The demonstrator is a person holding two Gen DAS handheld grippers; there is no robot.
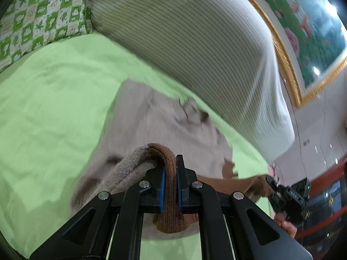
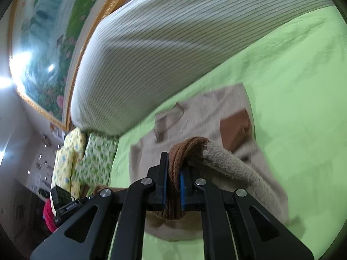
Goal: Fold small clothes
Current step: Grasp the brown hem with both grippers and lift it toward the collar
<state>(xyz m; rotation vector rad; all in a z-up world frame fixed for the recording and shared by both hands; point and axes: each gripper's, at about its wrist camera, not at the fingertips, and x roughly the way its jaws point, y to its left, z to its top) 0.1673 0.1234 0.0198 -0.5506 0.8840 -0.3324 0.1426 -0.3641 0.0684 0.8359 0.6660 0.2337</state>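
- The green sheet fills the left half and bottom of your left wrist view, and the right side and bottom of your right wrist view.
- A striped cushion runs across the top and centre right of the left view; in the right view it spans the upper middle.
- A gold-framed painting takes the upper left of the right view and the upper right corner of the left one.
- The beige sweater lies mostly flat on the sheet at the centre of both views, blurred, with its near edge lifted toward both cameras.
- A checked green pillow sits in the upper left of the left view; in the right view it shows at lower left, just beside a yellow pillow.
- Your left gripper, bottom centre of its view, has its jaws narrow and clamped on the sweater's brown ribbed hem, which bulges out above and below the blue pads.
- Your right gripper, bottom centre of its own view, pinches the same brown hem the same way; in the left view it appears at lower right, gripping a stretched brown edge.
- A brown patch shows on the sweater, right of centre in the right view.
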